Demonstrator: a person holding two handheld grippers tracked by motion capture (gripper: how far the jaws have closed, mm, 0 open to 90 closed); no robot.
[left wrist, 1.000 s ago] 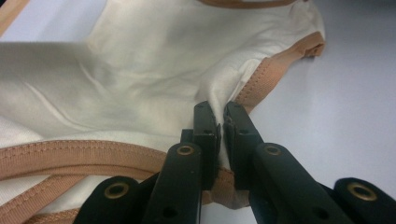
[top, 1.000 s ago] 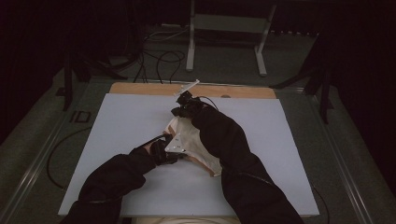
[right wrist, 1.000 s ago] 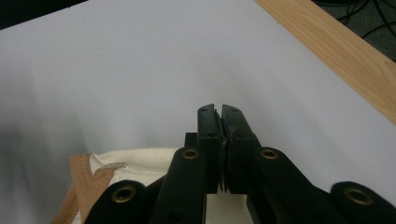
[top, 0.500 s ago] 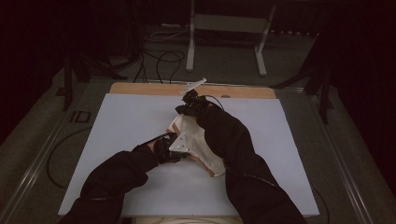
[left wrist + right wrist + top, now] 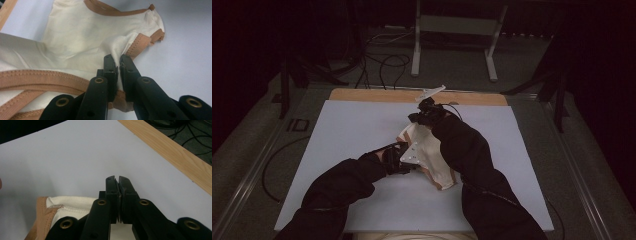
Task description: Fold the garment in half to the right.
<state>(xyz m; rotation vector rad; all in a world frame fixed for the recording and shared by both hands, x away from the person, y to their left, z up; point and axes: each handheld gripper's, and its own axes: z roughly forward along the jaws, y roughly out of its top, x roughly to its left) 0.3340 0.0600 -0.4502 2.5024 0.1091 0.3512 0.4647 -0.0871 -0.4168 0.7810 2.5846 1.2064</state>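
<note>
A cream cloth (image 5: 432, 156) with tan ribbed trim lies bunched near the middle of the white mat (image 5: 352, 130). My left gripper (image 5: 405, 158) is shut on a fold of the cloth (image 5: 75, 37), right beside a tan trim strip (image 5: 140, 42); its jaws (image 5: 116, 59) pinch the fabric. My right gripper (image 5: 421, 119) holds the far end of the cloth a little off the mat. In the right gripper view its jaws (image 5: 116, 179) are pressed together, with cream cloth (image 5: 72, 203) and tan trim coming out below them. Black sleeves hide part of the cloth.
A wooden strip (image 5: 377, 95) borders the mat's far edge and shows as a wooden strip (image 5: 175, 150) close to my right gripper. Beyond it are cables (image 5: 382, 62) and a metal stand (image 5: 452, 30) on dark floor. Bare mat lies on both sides.
My right gripper has shifted a little to the right and toward the far edge, drawing its end of the cloth along. The left gripper has stayed in place.
</note>
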